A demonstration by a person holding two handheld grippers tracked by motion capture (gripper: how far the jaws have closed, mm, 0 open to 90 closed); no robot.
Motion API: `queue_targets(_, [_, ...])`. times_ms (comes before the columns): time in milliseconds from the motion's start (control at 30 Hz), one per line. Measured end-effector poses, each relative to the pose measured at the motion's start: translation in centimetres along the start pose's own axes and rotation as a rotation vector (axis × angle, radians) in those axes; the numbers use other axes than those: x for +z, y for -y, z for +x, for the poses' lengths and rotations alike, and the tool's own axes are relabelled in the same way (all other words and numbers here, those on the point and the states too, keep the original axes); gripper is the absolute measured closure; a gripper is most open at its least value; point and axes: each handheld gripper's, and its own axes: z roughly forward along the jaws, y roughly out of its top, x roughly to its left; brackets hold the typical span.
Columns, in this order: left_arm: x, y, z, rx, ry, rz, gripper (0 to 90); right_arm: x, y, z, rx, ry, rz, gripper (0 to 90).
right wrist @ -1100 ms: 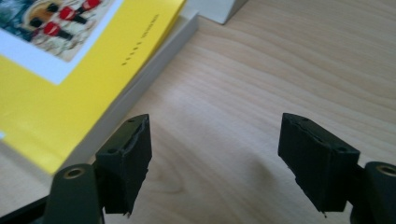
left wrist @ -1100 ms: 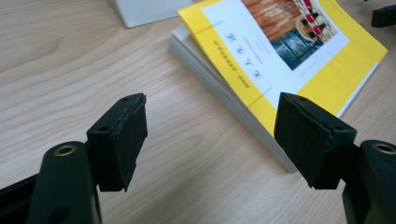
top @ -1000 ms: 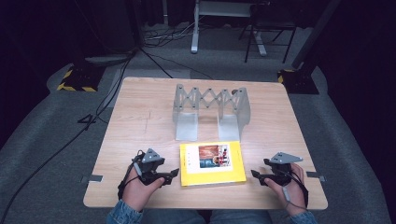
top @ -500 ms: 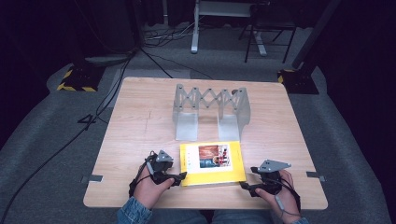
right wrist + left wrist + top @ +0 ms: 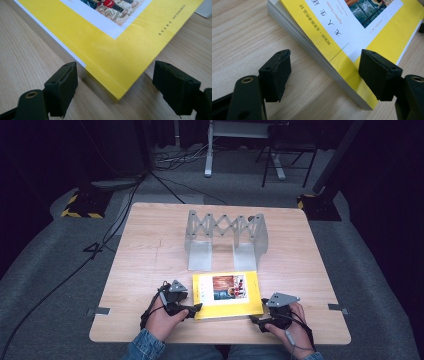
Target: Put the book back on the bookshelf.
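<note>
A yellow book with a white cover panel lies flat near the table's front edge. My left gripper is open at the book's near left corner. In the left gripper view the book has that corner between the jaws of my left gripper, one jaw over the cover and the other over bare wood. My right gripper stands open at the near right corner. The right gripper view has the book pointing its corner into the gap of my right gripper.
A grey metal expanding book rack stands upright just behind the book at mid-table. The wooden table has bare surface left and right of it. Cables and stand legs lie on the dark floor beyond.
Both hands moved inward along the front edge. The left gripper slid right to the book's near left corner, and the right gripper slid left to the near right corner.
</note>
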Motion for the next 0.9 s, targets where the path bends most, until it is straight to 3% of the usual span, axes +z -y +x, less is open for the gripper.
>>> queue_targets(133, [0.6,0.3,0.2,0.023,0.043,-0.062,29.5,0.3,-0.1,0.2,0.005,0.009,-0.012,16.9])
queue_targets(267, [0.7,0.2,0.2,0.025,0.061,-0.059,34.8,0.4,0.1,0.2,0.009,0.009,-0.030,16.5])
queue_targets(533, [0.6,0.1,0.1,0.035,0.052,-0.065,36.3,0.4,0.1,0.2,0.008,0.009,-0.030,16.5])
queue_targets(700, [0.2,0.1,0.0,0.067,0.044,-0.102,43.4,0.4,0.1,0.2,0.008,0.009,-0.030,16.5])
queue_targets(900, [-0.4,0.0,-0.2,0.077,0.076,-0.156,49.1,0.4,0.1,0.2,0.008,0.010,-0.030,16.5])
